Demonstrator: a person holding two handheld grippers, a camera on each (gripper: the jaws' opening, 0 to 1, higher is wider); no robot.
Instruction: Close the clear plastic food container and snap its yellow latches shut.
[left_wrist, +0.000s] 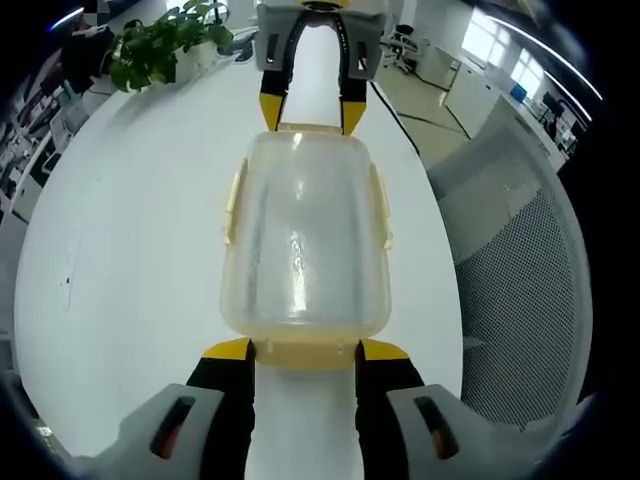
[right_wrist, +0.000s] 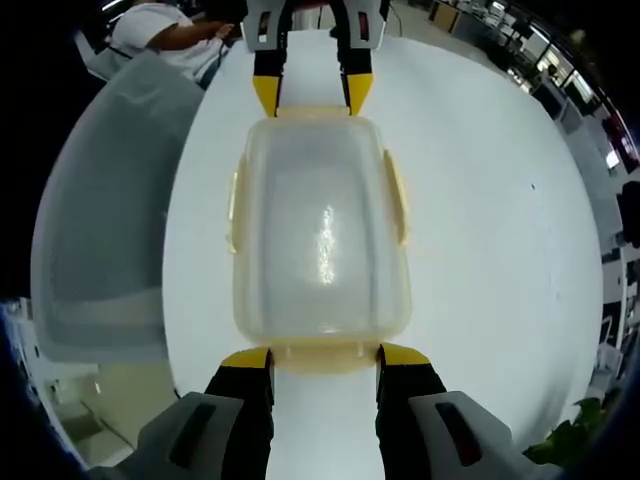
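Now my left tool (left_wrist: 305, 350) and right tool (right_wrist: 325, 355), both spread, bracket the clear container's (left_wrist: 303, 235) end latches at frame centre; press evenly.

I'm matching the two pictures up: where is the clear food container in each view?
Left gripper view: the container sits at centre, between the left gripper below and the right gripper above.
Right gripper view: the container sits at centre again.
Shared landmark: the white table.

white table (left_wrist: 130, 230), clear container (left_wrist: 305, 240), potted plant (left_wrist: 160, 45)
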